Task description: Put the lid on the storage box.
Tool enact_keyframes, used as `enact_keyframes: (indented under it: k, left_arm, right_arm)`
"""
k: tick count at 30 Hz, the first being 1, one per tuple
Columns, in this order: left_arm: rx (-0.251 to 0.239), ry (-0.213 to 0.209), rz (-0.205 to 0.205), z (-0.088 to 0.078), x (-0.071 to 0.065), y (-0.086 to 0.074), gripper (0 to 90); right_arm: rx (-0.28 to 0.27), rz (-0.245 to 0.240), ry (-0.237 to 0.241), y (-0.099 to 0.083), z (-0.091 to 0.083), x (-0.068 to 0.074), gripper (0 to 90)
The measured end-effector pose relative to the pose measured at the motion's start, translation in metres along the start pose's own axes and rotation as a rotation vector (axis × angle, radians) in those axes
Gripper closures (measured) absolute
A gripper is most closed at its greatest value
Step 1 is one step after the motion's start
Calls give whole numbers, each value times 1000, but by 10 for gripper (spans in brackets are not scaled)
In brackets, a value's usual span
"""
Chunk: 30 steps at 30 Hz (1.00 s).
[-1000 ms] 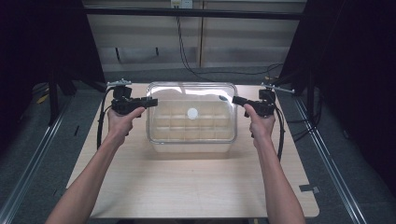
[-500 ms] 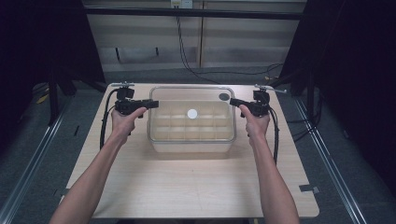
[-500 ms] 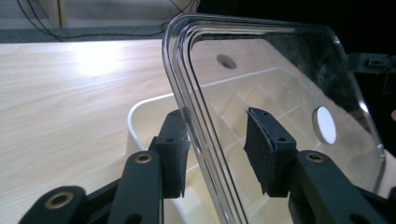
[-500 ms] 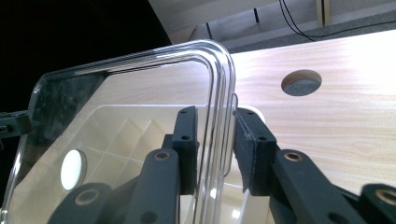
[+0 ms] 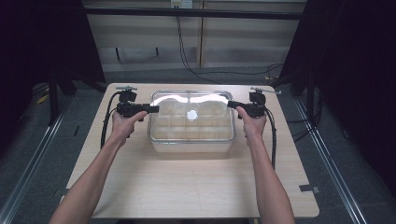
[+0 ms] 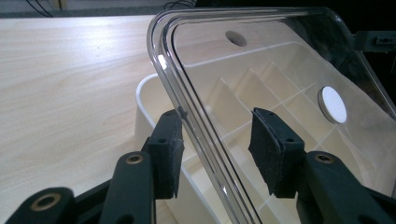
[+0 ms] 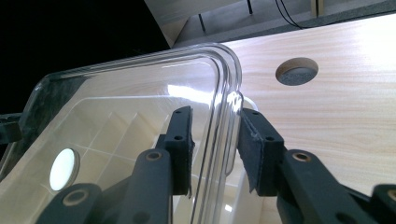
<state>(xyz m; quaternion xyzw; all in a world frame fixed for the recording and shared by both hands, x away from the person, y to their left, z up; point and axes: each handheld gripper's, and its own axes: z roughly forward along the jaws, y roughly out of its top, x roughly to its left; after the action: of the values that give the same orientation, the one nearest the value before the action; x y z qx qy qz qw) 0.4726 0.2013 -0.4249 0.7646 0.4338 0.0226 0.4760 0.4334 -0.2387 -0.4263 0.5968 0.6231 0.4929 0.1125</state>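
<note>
Clear rectangular plastic lid [image 5: 191, 116] held level over white compartmented plastic box [image 5: 191, 140] mid-surface [image 5: 187, 196], for even seating probably. Left tool [image 6: 219, 149] parted around one rim, not pinching; right tool [image 7: 215, 149] likewise straddling opposite rim.

The high view is looking forward and down from above the person's side of the pale wooden table [image 5: 187, 186], taking in the whole tabletop and the grey floor around it. The left gripper view is riding close behind the left gripper [image 6: 217, 151], facing along its two black jaws at the edge of the clear plastic lid [image 6: 280, 60] over the cream divided box [image 6: 144, 112]. The right gripper view is sitting just as near behind the right gripper [image 7: 215, 149], facing the lid's opposite edge. All three views are sharing the lid's small white round disc [image 5: 192, 115].
</note>
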Motion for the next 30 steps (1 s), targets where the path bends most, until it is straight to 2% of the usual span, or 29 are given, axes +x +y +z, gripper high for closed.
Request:
enact_keyframes:
  k: [3, 5, 6, 7, 9, 12, 13, 14, 15, 16, 19, 25, 27, 30]
  left_arm:
    - [-7, -1, -13, 2, 2, -3, 551]
    - [2, 3, -9, 2, 3, -4, 552]
    - [16, 20, 1, 3, 3, -5, 551]
    - [27, 7, -6, 4, 6, -8, 546]
    - [11, 2, -17, 5, 6, -10, 546]
    - [24, -3, -28, 7, 9, -13, 539]
    - [32, 2, -18, 7, 9, -13, 537]
    - [32, 2, -18, 7, 9, -13, 535]
    - [42, 3, -29, 9, 8, -14, 535]
    - [40, 2, -30, 9, 10, -15, 509]
    - [40, -12, -52, 9, 14, -17, 509]
    - [49, 4, -39, 12, 10, -15, 508]
    - [48, 9, -43, 13, 9, -14, 506]
    - [53, -7, -43, 13, 11, -15, 506]
  right_arm:
    - [6, 12, 0, -2, 4, -2, 662]
    - [7, 13, 0, -3, 4, -3, 662]
    - [14, 16, -11, -4, 6, -3, 657]
    - [18, 13, -15, -4, 7, -4, 652]
    - [21, 14, -18, -5, 9, -4, 648]
    - [36, 29, -30, -10, 15, -7, 626]
    - [38, 28, -40, -10, 16, -7, 677]
    - [49, -20, -99, -11, 16, -5, 719]
    - [49, -20, -99, -11, 16, -5, 719]
    - [64, -63, -110, -12, 18, -3, 715]
    - [57, -70, -123, -14, 19, 1, 715]
    - [62, -75, -125, -16, 19, -2, 677]
    - [57, -59, -118, -16, 19, -4, 679]
    - [45, -34, -103, -17, 18, -7, 703]
